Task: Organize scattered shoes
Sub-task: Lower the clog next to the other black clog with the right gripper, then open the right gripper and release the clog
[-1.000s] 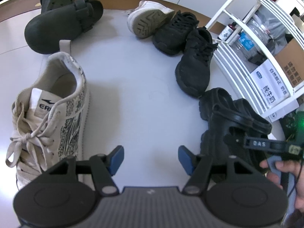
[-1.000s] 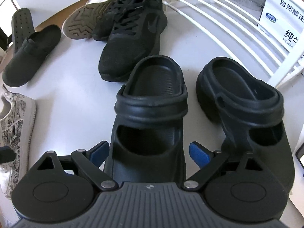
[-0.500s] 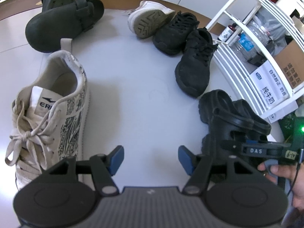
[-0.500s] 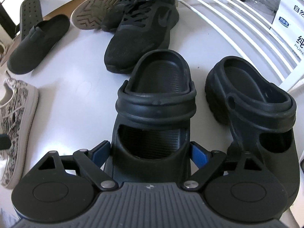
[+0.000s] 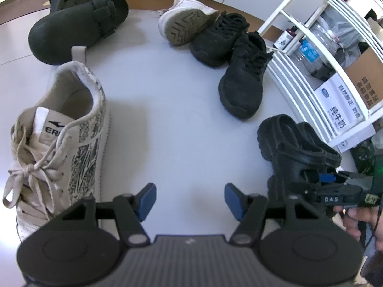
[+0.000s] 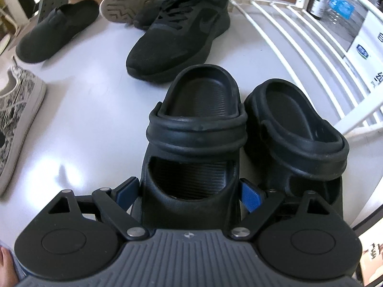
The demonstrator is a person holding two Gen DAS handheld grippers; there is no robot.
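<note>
**Clog brought beside its mate**

Since a second before, the near black clog had shifted right until it stood just beside the second black clog, the gap between them gone.

Left wrist view: the left gripper hung over bare white tabletop, its jaws spread with nothing between them. A beige laced sneaker lay at nine o'clock, a dark slipper at eleven, a white shoe on its side at twelve, two black sneakers at one, and the clog pair at three beside a white rack. The right gripper sat at the clogs, with a hand behind it.

Right wrist view: the right gripper straddled the toe end of the near clog, jaws pinching it on both sides. One black sneaker lay at twelve o'clock, the slipper at ten, the beige sneaker at nine, and the rack at two.
</note>
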